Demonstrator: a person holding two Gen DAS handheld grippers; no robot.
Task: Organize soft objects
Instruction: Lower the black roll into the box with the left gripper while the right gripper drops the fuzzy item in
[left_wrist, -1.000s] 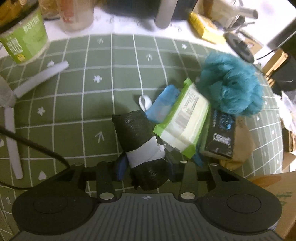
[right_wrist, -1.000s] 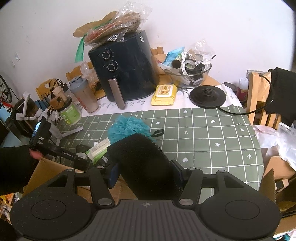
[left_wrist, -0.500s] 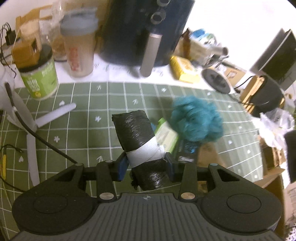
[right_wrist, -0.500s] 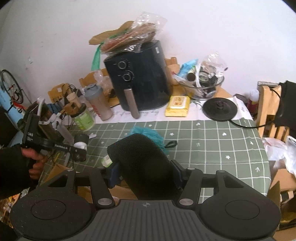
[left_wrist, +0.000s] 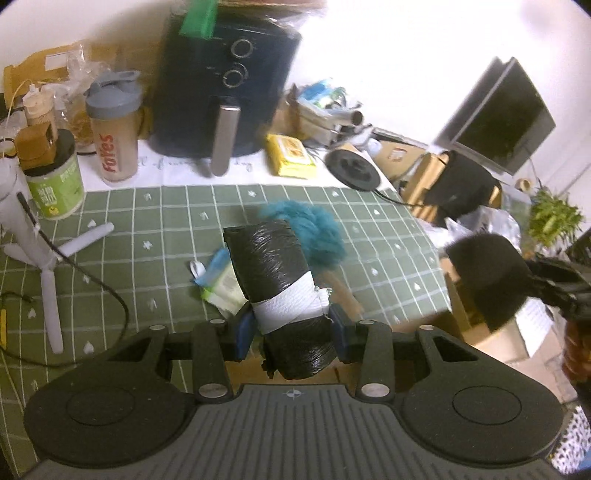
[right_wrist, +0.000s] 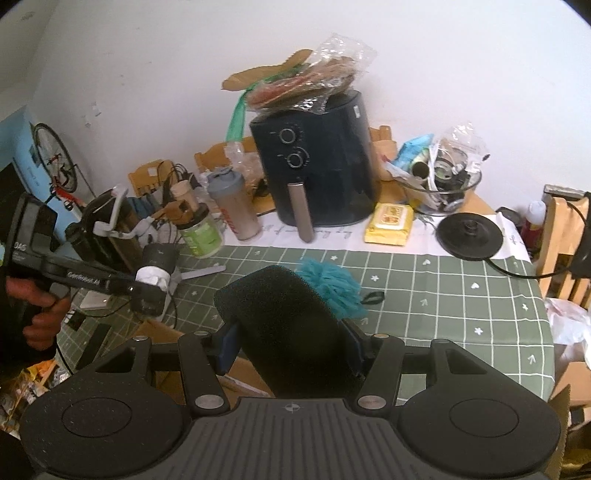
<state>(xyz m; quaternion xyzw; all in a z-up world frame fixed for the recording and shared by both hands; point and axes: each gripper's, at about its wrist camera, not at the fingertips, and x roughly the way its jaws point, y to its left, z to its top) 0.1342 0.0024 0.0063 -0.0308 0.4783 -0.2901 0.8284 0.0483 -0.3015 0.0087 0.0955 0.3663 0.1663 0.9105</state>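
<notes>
My left gripper (left_wrist: 291, 328) is shut on a roll of black plastic bags (left_wrist: 275, 273) with a white paper band, held well above the green checked tablecloth (left_wrist: 155, 221). The same roll (right_wrist: 153, 280) shows in the right wrist view, out at the left. My right gripper (right_wrist: 290, 347) is shut on a black foam sponge (right_wrist: 284, 321), also seen at the right edge of the left wrist view as a dark block (left_wrist: 484, 273). A teal bath pouf (left_wrist: 310, 229) lies on the cloth beside a green-edged wipes pack (left_wrist: 221, 288) and a blue pouch (left_wrist: 216, 264).
A black air fryer (right_wrist: 314, 162), a shaker bottle (right_wrist: 232, 206), a green tub (right_wrist: 201, 232), a yellow wipes pack (right_wrist: 388, 223) and a kettle base (right_wrist: 469, 230) line the back. Cardboard boxes (left_wrist: 517, 339) sit below the table's near edge. A white stand and cable (left_wrist: 48, 280) lie at left.
My left gripper has risen with the roll and tilted up, so the back of the table came into view. The right gripper lifted slightly, still on the sponge.
</notes>
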